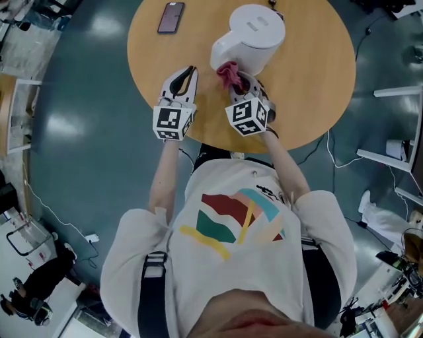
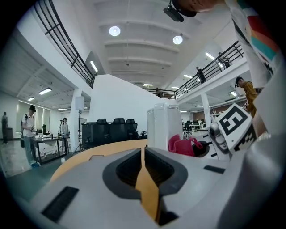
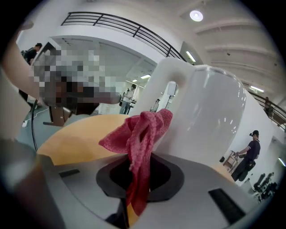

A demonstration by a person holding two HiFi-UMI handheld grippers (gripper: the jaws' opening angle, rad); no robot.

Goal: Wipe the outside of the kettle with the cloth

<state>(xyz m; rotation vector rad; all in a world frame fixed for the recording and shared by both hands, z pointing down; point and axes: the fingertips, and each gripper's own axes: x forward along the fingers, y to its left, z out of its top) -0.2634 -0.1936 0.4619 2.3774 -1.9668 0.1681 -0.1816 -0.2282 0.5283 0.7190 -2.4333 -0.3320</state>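
A white electric kettle [image 1: 248,38] stands on the round wooden table [image 1: 310,79]. It fills the right gripper view as the kettle [image 3: 210,116] and shows smaller in the left gripper view as the kettle [image 2: 165,125]. My right gripper [image 1: 239,82] is shut on a red cloth [image 1: 229,72], whose bunched end touches the kettle's near side by the handle. The cloth [image 3: 140,147] hangs from between the jaws. My left gripper [image 1: 188,74] lies left of the kettle, jaws shut with nothing between them [image 2: 143,154]. The cloth [image 2: 184,146] shows to its right.
A dark phone [image 1: 171,17] lies on the table's far left. The table's near edge runs just under both grippers. Cables trail on the floor to the right [image 1: 337,158]. People stand far off in the hall [image 2: 29,129].
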